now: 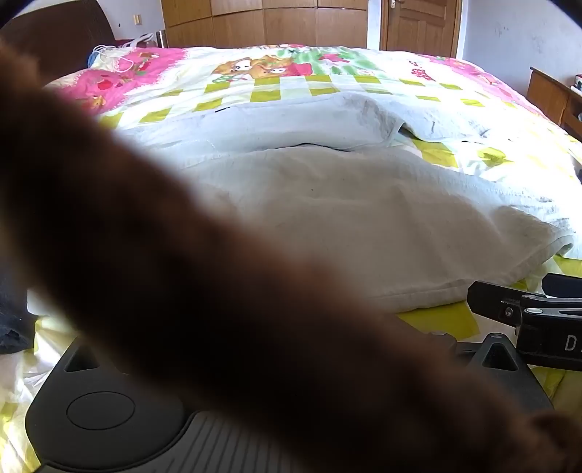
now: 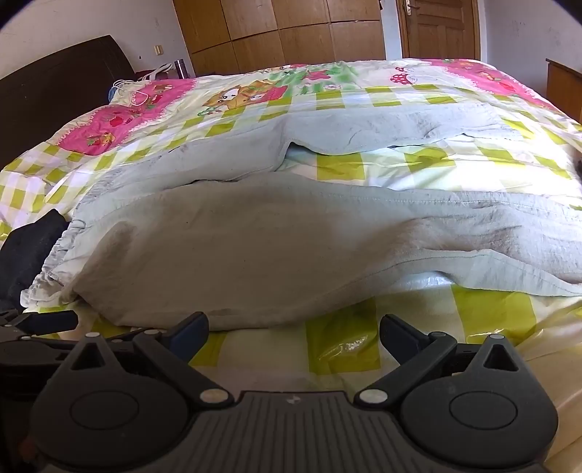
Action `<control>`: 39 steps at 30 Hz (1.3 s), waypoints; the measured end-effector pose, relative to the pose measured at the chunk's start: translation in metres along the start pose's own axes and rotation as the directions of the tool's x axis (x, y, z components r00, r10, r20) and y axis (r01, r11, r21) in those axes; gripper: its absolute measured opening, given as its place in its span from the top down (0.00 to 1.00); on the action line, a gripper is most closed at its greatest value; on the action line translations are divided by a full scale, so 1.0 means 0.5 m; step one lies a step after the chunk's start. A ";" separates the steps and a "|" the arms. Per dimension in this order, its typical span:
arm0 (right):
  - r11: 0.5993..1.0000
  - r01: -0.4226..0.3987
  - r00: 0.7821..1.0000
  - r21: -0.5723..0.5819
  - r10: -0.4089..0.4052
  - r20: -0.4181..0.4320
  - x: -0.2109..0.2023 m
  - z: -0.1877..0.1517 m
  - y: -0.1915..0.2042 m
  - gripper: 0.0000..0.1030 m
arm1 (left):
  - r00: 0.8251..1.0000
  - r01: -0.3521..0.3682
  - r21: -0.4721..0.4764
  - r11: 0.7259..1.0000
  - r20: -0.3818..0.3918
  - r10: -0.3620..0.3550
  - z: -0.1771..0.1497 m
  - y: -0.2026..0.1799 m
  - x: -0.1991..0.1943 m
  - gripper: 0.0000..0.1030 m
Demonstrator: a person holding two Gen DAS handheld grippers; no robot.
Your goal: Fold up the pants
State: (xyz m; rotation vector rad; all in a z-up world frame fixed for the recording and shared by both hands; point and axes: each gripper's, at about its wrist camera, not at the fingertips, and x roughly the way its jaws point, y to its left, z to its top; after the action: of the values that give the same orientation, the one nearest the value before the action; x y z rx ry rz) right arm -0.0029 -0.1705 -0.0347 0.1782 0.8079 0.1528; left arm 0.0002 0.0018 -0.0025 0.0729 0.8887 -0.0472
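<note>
We see pale pants [image 2: 254, 236] spread near the bed's [image 2: 342, 349] front edge; right hand-held gripper [image 2: 293, 329] apart, empty. The left hand-held gripper's state, perhaps blur-hidden, we cannot tell.

A bed [image 2: 400, 349] with a green-checked, pink cartoon-print cover fills the room's middle, sunlit. A dark headboard [image 2: 54, 91] stands at left. Far behind run wooden wardrobes [image 2: 283, 32] and a wooden door [image 2: 440, 29] between pale walls [image 2: 91, 25]. A wooden cabinet [image 1: 549, 94] sits at right.

Black ribbed tool [image 2: 293, 327] body, round pivot discs, silver screws
</note>
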 end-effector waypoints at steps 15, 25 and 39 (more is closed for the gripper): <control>1.000 -0.005 1.000 -0.006 0.005 -0.007 0.004 0.010 -0.006 0.00 | 1.000 -0.004 0.002 1.000 0.005 0.004 0.001 -0.002 -0.001 0.00; 1.000 -0.004 1.000 -0.006 0.004 -0.006 0.003 0.009 -0.006 0.00 | 1.000 -0.001 0.001 1.000 0.005 0.001 -0.001 -0.001 0.000 0.00; 1.000 -0.004 1.000 -0.007 0.004 -0.006 0.003 0.009 -0.005 0.00 | 1.000 -0.002 0.001 1.000 0.006 0.002 -0.004 -0.001 0.001 0.00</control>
State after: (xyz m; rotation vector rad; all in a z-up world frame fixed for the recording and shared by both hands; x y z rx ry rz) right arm 0.0016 -0.1732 -0.0331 0.1734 0.8129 0.1602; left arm -0.0008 0.0014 -0.0040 0.0748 0.8822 -0.0462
